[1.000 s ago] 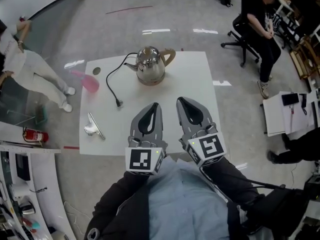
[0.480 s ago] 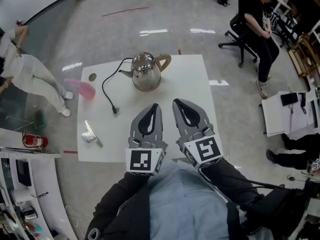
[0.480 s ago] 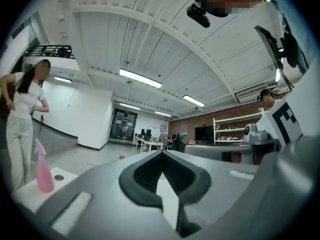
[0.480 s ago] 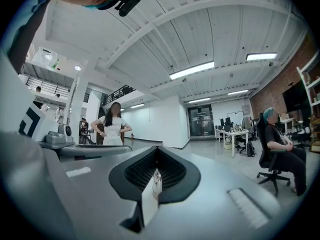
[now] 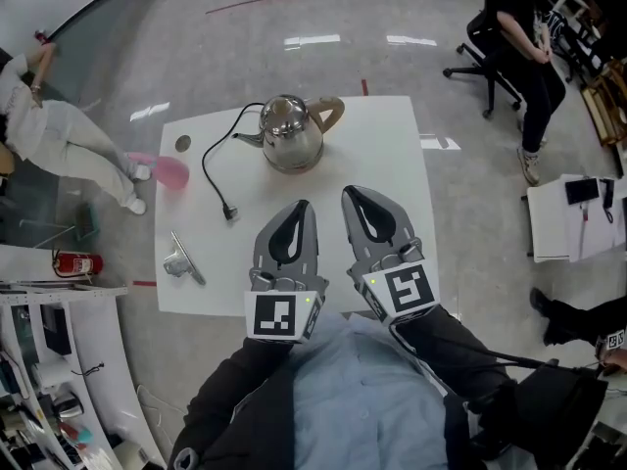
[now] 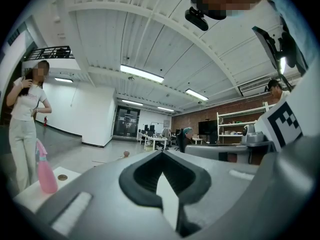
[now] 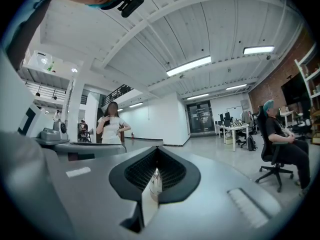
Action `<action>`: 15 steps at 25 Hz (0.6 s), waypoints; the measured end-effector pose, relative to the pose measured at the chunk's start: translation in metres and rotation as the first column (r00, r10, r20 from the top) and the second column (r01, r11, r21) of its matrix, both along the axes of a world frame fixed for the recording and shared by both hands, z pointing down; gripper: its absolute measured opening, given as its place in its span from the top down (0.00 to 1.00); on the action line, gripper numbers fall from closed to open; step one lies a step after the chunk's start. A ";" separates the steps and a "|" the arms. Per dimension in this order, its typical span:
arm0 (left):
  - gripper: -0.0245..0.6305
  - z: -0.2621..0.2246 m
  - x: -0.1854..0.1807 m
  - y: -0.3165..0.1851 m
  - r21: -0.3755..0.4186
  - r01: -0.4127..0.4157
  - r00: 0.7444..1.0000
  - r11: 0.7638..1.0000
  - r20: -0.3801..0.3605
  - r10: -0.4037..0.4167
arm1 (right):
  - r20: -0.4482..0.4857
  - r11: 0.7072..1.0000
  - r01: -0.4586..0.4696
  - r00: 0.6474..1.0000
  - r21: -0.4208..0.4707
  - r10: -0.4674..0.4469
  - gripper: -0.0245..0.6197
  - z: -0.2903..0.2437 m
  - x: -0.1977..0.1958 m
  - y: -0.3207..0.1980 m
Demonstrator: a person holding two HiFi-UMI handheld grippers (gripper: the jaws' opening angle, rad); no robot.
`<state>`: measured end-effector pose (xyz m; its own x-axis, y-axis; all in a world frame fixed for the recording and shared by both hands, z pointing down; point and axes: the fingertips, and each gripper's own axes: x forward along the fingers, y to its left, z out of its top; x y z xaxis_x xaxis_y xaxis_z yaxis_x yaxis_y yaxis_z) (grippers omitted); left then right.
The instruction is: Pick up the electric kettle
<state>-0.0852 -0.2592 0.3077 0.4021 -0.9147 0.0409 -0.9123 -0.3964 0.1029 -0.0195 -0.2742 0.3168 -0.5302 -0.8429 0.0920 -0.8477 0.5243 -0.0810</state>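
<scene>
Upright kettle [image 5: 291,133], spout left, handle right, on white table [image 5: 384,157]

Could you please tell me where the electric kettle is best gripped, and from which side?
Probably the tan handle, arching off the right side of the kettle in the head view, opposite the spout. Come from the right with the right gripper, opened first; the round shiny body looks too wide and slick, and the cord trails left.
</scene>
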 end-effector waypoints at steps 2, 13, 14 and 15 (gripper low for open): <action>0.96 0.005 -0.003 -0.008 -0.010 0.008 1.000 1.000 0.003 -0.008 | 0.003 1.000 0.000 1.000 -0.009 0.000 0.92 0.005 0.000 -0.010; 0.96 0.065 -0.017 -0.073 -0.125 0.044 0.999 0.991 -0.002 -0.044 | -0.010 0.994 0.014 1.000 -0.113 -0.016 0.92 0.074 -0.006 -0.075; 0.96 0.074 -0.019 -0.080 -0.141 0.048 0.999 0.989 0.000 -0.049 | -0.003 0.993 0.016 1.000 -0.121 -0.016 0.92 0.081 -0.007 -0.083; 0.96 0.083 -0.021 -0.086 -0.158 0.055 0.998 0.986 0.000 -0.056 | 0.003 0.991 0.015 1.000 -0.132 -0.015 0.92 0.088 -0.008 -0.091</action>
<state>-0.1062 -0.3455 0.3905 0.3516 -0.9177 0.1851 -0.9317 -0.3239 0.1643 -0.0276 -0.3648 0.4049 -0.5432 -0.8152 0.2010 -0.8394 0.5219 -0.1520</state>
